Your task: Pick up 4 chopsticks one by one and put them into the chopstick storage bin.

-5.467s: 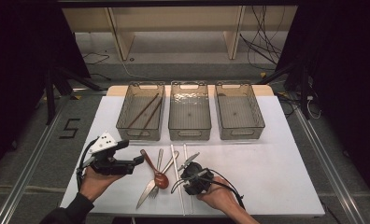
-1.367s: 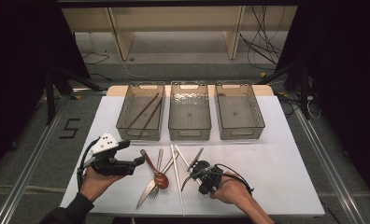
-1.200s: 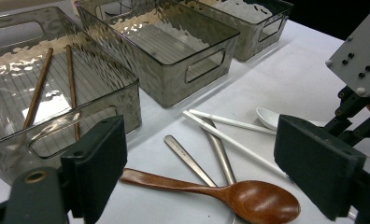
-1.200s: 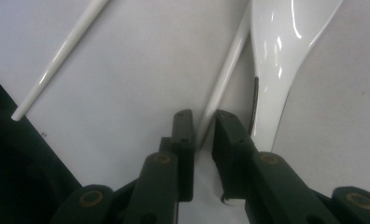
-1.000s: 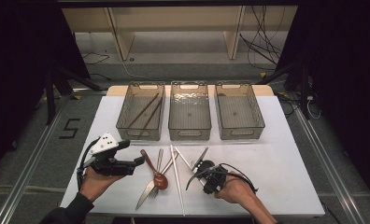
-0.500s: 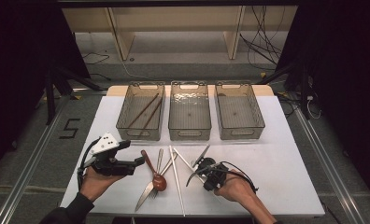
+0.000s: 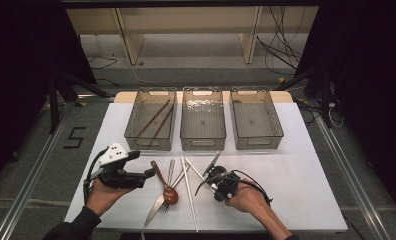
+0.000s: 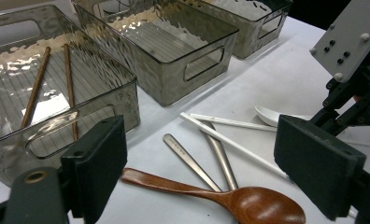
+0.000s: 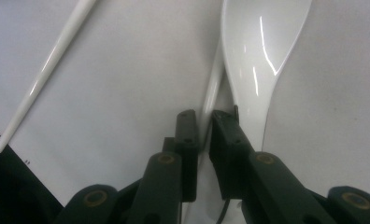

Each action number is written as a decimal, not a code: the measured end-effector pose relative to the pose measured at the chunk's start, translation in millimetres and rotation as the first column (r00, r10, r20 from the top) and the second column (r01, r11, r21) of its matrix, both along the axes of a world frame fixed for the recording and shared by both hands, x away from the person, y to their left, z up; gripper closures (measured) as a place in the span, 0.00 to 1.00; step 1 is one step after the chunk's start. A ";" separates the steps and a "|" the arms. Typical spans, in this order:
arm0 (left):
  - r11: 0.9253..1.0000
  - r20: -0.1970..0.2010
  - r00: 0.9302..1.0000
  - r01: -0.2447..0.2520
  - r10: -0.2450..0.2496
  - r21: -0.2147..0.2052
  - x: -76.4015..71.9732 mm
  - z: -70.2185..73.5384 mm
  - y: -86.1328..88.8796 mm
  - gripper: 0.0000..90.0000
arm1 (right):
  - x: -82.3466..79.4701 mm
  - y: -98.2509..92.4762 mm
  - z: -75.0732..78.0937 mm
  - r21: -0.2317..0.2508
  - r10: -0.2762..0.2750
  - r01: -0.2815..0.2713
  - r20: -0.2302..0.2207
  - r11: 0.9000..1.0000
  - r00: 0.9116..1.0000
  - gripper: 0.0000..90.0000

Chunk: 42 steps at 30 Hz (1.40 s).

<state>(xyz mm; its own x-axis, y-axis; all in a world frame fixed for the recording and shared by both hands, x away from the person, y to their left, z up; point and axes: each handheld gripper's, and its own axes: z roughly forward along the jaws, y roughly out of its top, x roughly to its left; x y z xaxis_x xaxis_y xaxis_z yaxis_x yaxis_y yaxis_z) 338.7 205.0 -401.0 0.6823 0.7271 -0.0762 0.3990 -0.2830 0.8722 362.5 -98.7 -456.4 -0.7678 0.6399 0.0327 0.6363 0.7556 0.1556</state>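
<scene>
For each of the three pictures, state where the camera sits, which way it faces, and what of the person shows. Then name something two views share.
High view: above the person's side, looking forward and down on the table; both forearms, left gripper, right gripper.
Left gripper view: on that gripper, looking across the wooden spoon toward three bins; jaws open.
Right gripper view: looking down along jaws shut on the white spoon.
Shared: white spoon, both gripper views.
</scene>
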 end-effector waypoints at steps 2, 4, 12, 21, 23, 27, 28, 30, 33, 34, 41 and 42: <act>1.000 0.001 1.000 0.000 0.000 0.000 0.0 0.1 -0.1 0.19 | 0.5 1.1 0.3 -0.003 -0.006 0.006 -0.006 1.000 1.000 0.90; 1.000 0.000 1.000 0.000 0.000 0.000 -0.1 0.0 -0.2 0.19 | 0.8 1.6 0.0 -0.005 -0.001 0.001 -0.001 1.000 1.000 0.91; 1.000 0.002 1.000 0.001 -0.001 0.001 -0.3 0.4 0.0 0.19 | 0.6 1.6 0.4 -0.008 -0.026 0.026 -0.001 1.000 1.000 0.93; 1.000 0.001 1.000 -0.002 0.002 -0.003 0.2 0.2 1.3 0.19 | 2.9 -6.7 1.6 0.025 -0.066 0.066 0.023 0.998 0.998 0.96; 1.000 0.000 1.000 -0.002 0.002 -0.003 0.2 0.3 1.2 0.19 | 2.9 -8.2 1.4 0.035 -0.066 0.065 0.024 0.997 0.998 0.96; 1.000 0.000 1.000 -0.001 0.001 -0.003 0.4 0.4 1.0 0.19 | 2.5 -11.7 3.2 0.055 -0.078 0.076 0.029 0.996 0.997 0.96; 1.000 -0.001 1.000 -0.002 0.002 -0.004 0.4 0.4 1.1 0.19 | 2.3 -12.5 4.1 0.065 -0.079 0.078 0.028 0.995 0.996 0.96; 1.000 -0.002 1.000 -0.002 0.002 -0.004 0.5 0.3 1.2 0.19 | 2.0 -13.7 5.8 0.085 -0.082 0.080 0.027 0.993 0.996 0.96; 1.000 -0.003 1.000 -0.002 0.002 -0.005 0.5 0.2 1.5 0.19 | 0.6 -12.1 7.0 0.110 -0.076 0.074 0.009 0.991 0.997 0.96; 1.000 -0.004 1.000 -0.001 0.001 -0.005 0.5 0.2 1.7 0.19 | 1.0 -12.2 6.3 0.110 -0.068 0.066 0.013 0.992 0.998 0.96; 1.000 -0.004 1.000 -0.002 0.002 -0.005 1.0 0.0 2.0 0.19 | 2.1 -15.2 10.8 0.172 -0.088 0.085 0.009 0.981 0.996 0.96; 1.000 -0.005 1.000 -0.002 0.002 -0.006 0.9 0.0 2.0 0.19 | 2.1 -15.3 11.0 0.171 -0.086 0.083 0.007 0.982 0.996 0.96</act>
